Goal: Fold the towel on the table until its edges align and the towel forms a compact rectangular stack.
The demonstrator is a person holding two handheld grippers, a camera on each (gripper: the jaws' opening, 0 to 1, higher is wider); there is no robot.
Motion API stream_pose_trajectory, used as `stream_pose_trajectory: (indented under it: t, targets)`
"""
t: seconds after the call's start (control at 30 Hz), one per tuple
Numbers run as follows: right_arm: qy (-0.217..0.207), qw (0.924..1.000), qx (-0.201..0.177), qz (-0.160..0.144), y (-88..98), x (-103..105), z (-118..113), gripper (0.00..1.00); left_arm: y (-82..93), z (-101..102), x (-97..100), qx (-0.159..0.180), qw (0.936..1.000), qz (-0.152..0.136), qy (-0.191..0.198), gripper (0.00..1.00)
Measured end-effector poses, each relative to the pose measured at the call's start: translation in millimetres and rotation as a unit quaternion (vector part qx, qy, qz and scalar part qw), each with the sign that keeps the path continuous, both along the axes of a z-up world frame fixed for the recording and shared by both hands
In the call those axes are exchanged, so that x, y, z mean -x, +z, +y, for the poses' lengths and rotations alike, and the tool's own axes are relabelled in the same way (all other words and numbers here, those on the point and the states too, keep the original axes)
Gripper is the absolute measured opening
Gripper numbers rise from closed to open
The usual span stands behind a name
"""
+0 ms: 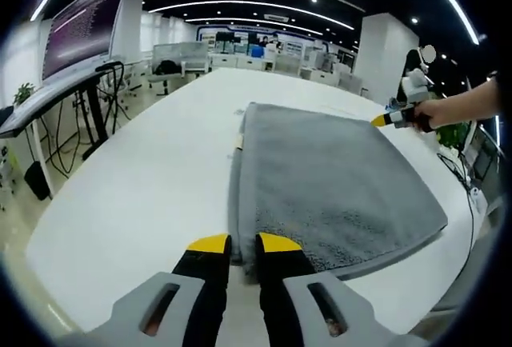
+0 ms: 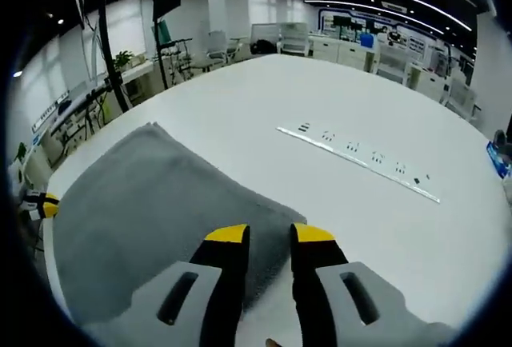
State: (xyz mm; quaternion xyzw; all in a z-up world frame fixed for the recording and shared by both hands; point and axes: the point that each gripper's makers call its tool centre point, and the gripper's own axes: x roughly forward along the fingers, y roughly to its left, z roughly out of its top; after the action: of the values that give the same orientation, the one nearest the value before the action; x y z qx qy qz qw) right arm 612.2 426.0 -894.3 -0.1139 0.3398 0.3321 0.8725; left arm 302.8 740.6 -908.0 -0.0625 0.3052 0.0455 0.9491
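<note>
A gray towel (image 1: 336, 179) lies folded on the white table (image 1: 152, 179). My left gripper (image 1: 244, 243) hangs at its near corner, jaws a narrow gap apart, empty. My right gripper (image 2: 268, 235), jaws likewise slightly parted and empty, hovers over the towel's opposite edge. The right gripper view adds a power strip (image 2: 360, 159) beyond the towel; the towel's lower layers stay hidden.

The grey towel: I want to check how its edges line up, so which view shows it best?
The left gripper view: the grey towel shows nearly whole there, with its layered left edge and corners. The right gripper view shows it partly, cut off by the right gripper.
</note>
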Motion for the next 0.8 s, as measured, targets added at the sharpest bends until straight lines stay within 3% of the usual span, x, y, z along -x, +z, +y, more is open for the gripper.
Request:
stream_pose_trajectory:
  t: [0.07,0.17,0.27,0.33,0.5,0.6,0.8]
  targets:
    - [-0.002,0.9998,0.021,0.004,-6.6,2.5,-4.5,0.17,-1.2,0.6,-1.7,0.005,1.0,-0.007,0.001,0.12]
    - [-0.006,0.9999,0.012,0.005,-12.1,6.0,-2.3,0.17,-0.7,0.5,-2.1,0.008,0.9999,-0.011,0.001,0.11]
    - [-0.005,0.9993,0.037,-0.001,-17.9,9.2,-6.9,0.14,-0.9,0.3,-2.2,0.003,0.9999,-0.009,-0.009,0.11]
    - [-0.006,0.9996,0.027,-0.006,-15.3,8.7,-5.7,0.12,-1.4,-2.7,-3.0,0.004,0.9998,-0.007,-0.017,0.09]
    - [0.01,0.999,0.038,-0.022,-15.2,3.7,-7.8,0.06,-1.7,-4.5,-2.8,-0.015,0.9995,-0.005,-0.026,0.08]
    - [0.0,0.9992,0.033,-0.021,-16.4,0.4,-11.8,0.05,-0.4,-8.1,-3.8,-0.062,0.997,-0.002,-0.047,0.07]
    - [-0.003,0.9994,0.028,-0.019,-18.6,-2.7,-15.8,0.05,2.8,-13.8,-5.9,-0.062,0.9966,0.008,-0.053,0.06]
